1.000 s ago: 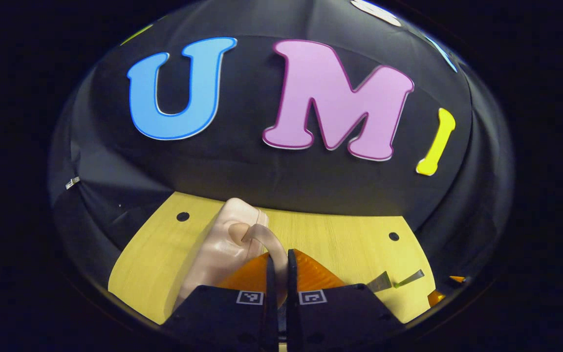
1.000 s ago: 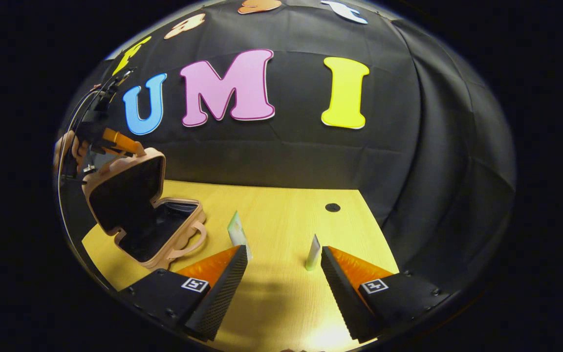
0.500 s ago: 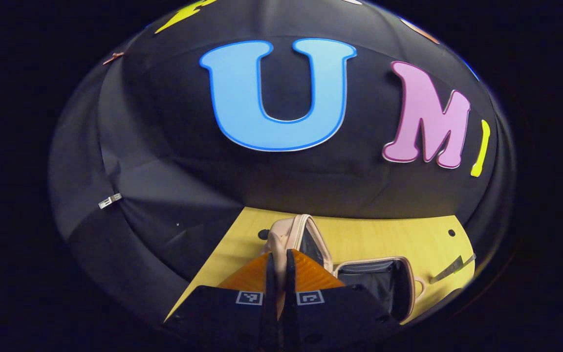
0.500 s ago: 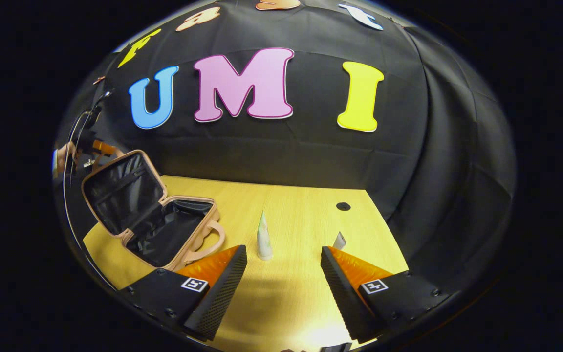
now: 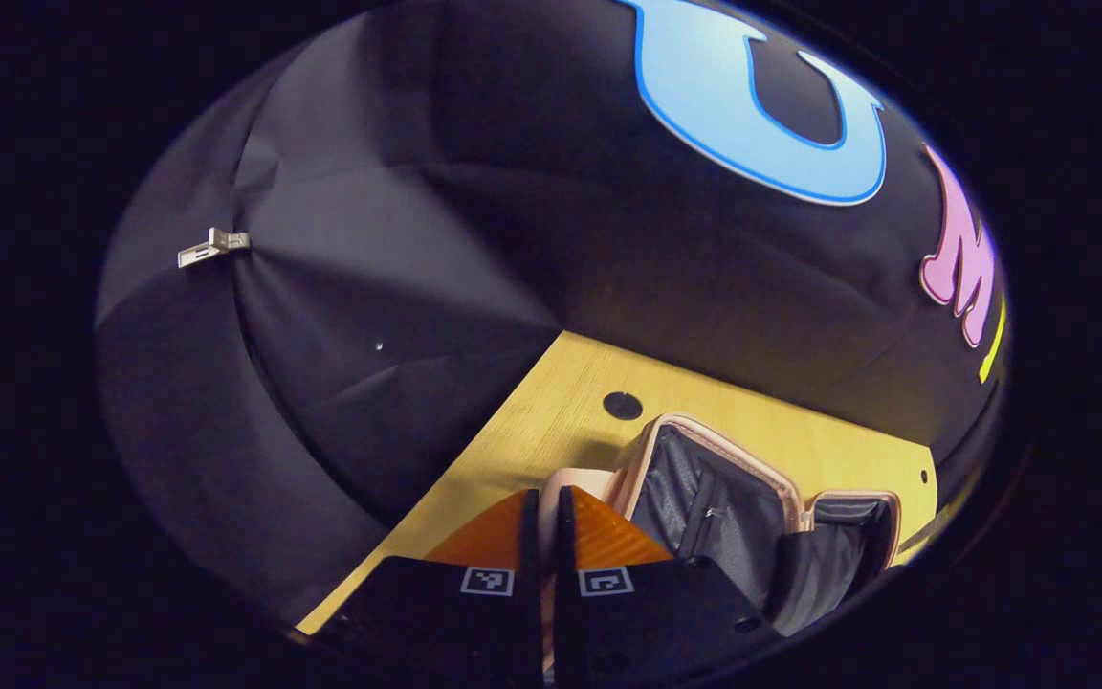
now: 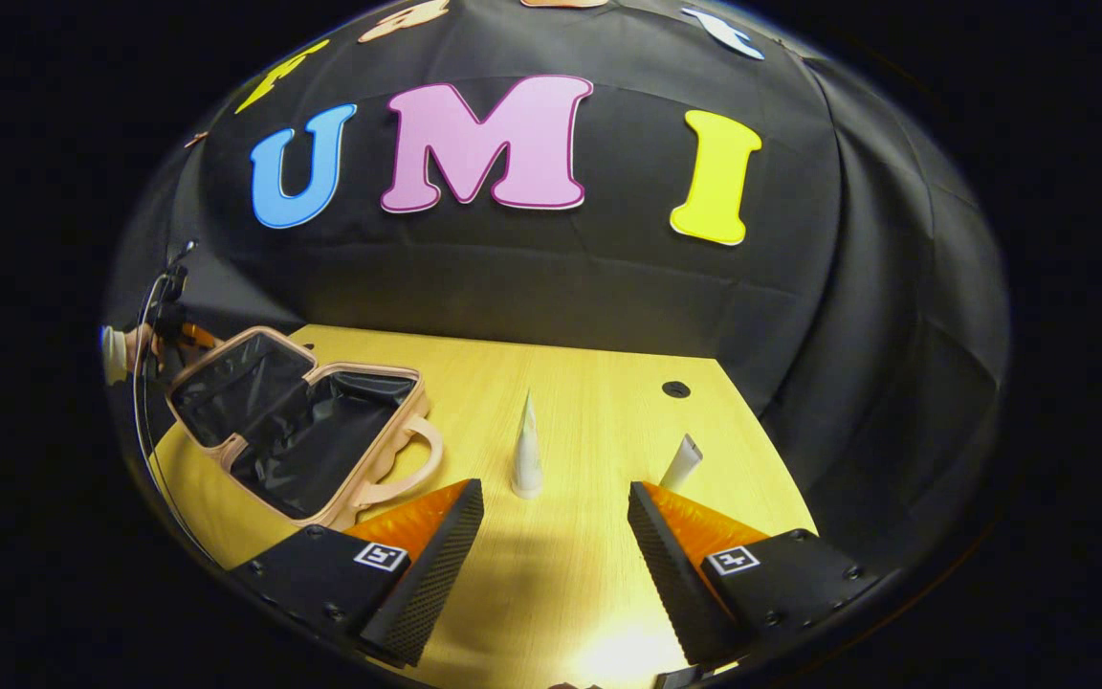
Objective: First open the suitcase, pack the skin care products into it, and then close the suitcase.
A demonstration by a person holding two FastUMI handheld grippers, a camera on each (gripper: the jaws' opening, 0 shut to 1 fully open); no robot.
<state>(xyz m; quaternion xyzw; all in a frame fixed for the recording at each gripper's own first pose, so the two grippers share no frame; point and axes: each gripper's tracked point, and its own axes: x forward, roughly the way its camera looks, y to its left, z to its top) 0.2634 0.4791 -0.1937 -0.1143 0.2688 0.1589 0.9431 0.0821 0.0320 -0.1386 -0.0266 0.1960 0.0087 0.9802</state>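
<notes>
left hand-held gripper (image 5: 543, 507) pinches open pink suitcase (image 6: 297, 431).

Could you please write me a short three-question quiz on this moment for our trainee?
1. True or false: the suitcase lies open on the table.
2. How many skin care tubes stand outside the suitcase?
3. Which gripper has its fingers spread wide apart: A) left gripper, B) right gripper?

Key:
1. True; its dark lining shows.
2. Two: the white tube stands between the right gripper's fingers in its view, and the smaller tube is just beyond its right finger.
3. B; the left gripper's fingers are pressed together at the lid's edge.
</notes>
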